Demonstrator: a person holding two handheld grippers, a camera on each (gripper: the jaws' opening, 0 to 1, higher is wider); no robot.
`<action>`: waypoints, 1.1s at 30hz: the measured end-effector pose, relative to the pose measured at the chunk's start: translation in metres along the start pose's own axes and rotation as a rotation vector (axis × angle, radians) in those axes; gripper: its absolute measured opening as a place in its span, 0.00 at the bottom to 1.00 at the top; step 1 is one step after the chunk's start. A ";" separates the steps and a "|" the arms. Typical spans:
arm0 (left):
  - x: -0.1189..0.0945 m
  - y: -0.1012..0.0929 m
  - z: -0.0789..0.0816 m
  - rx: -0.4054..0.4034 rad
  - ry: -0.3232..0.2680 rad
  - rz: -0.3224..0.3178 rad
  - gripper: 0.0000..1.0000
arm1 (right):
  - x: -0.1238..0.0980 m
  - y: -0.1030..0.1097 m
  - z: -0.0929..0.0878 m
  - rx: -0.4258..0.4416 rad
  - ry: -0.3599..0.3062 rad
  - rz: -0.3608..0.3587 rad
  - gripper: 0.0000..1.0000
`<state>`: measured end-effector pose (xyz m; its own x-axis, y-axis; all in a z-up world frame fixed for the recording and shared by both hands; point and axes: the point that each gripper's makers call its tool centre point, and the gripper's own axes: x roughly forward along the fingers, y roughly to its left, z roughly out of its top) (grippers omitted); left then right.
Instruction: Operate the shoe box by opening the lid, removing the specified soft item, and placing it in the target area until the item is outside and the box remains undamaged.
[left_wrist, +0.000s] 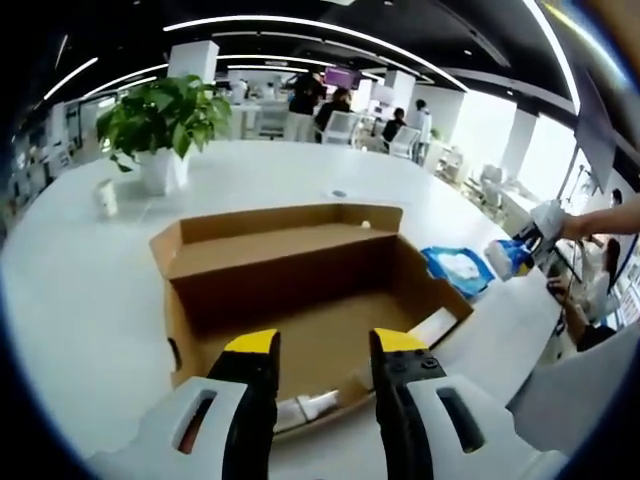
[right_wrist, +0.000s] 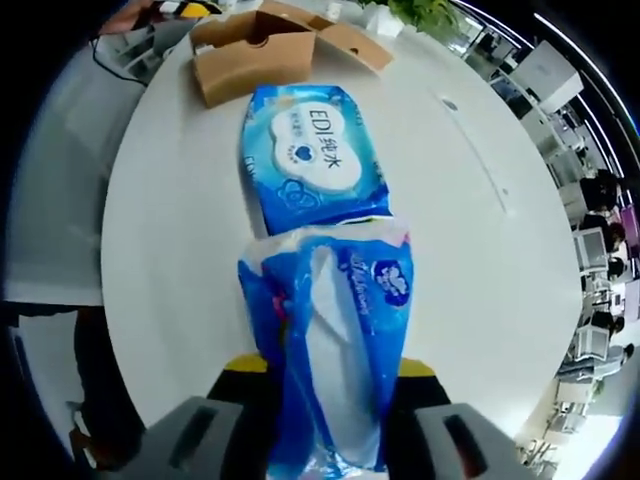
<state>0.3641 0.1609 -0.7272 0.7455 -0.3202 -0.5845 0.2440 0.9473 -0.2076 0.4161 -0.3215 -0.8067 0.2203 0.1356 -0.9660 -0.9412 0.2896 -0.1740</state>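
Observation:
The brown cardboard shoe box (left_wrist: 300, 290) lies open on the white table, its lid folded back on the far side. White paper (left_wrist: 305, 405) lies inside by the near wall. My left gripper (left_wrist: 325, 350) is open, its yellow-tipped jaws spread over the box's near edge. My right gripper (right_wrist: 330, 395) is shut on a soft blue tissue pack (right_wrist: 335, 330) and holds it above the table. From the left gripper view the right gripper (left_wrist: 508, 258) and that pack (left_wrist: 500, 255) hang right of the box. A second blue wipes pack (right_wrist: 305, 155) (left_wrist: 455, 268) lies flat on the table beside the box (right_wrist: 265, 45).
A potted plant (left_wrist: 165, 120) and a small white cup (left_wrist: 105, 195) stand at the far left of the round white table (left_wrist: 90, 290). The table's edge (right_wrist: 120, 330) curves close on the right gripper's left. People sit at desks far behind.

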 end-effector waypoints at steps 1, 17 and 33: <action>0.000 0.000 0.000 0.000 0.000 0.001 0.36 | 0.001 -0.001 0.000 -0.001 0.000 0.001 0.39; 0.001 0.002 -0.002 0.008 0.005 0.008 0.36 | 0.019 -0.014 -0.001 -0.040 0.012 0.018 0.40; 0.002 0.006 -0.006 0.012 0.020 0.021 0.36 | 0.028 -0.018 -0.004 -0.083 0.028 0.027 0.43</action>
<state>0.3630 0.1665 -0.7344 0.7381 -0.3005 -0.6041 0.2360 0.9538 -0.1861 0.4379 -0.3264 -0.8312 0.1884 0.1151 -0.9753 -0.9650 0.2062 -0.1620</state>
